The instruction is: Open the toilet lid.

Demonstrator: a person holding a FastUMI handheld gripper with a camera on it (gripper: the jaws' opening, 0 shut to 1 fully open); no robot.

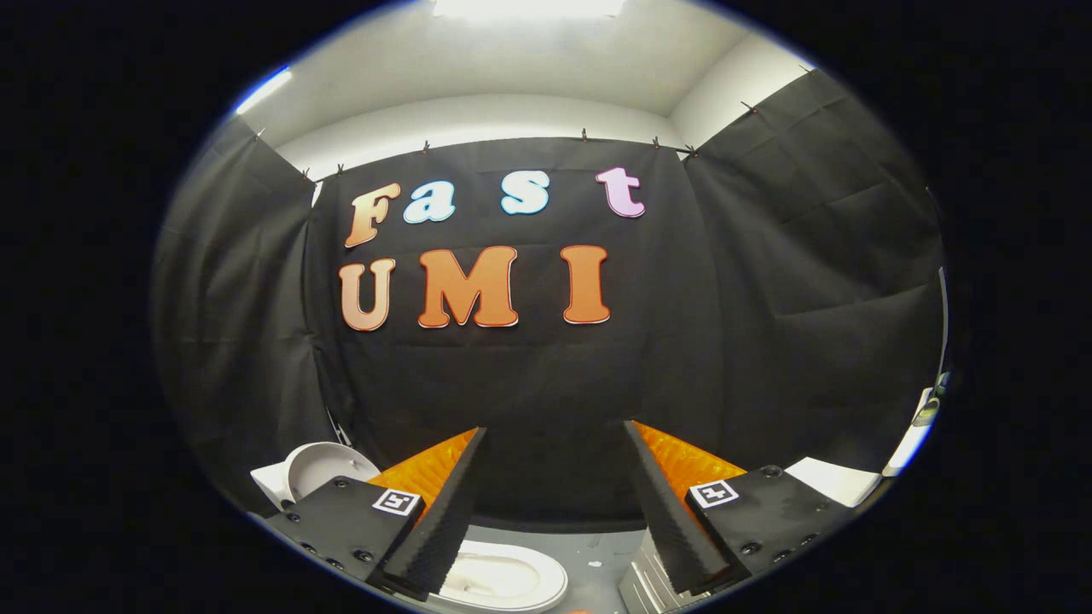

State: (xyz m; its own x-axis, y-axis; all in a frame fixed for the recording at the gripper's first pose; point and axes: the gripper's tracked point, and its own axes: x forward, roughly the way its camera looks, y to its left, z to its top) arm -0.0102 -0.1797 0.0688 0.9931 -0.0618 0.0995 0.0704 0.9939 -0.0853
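We see the toilet (499,580) low in the gripper view, on a grey floor (606,550). Its open bowl lies just below and partly behind the left finger. The toilet lid (328,467) stands raised beyond that finger, leaning toward the black cloth wall (546,384). No brand or readable writing appears on the toilet. Each finger mount carries a small square black-and-white marker (397,501). The gripper (550,443) is released: its fingers stand well apart with nothing between them, and they touch neither the lid nor the bowl. Black cloth lines the booth on three sides, clipped along its top edge. Above it we see a white ceiling (546,60) with lights.
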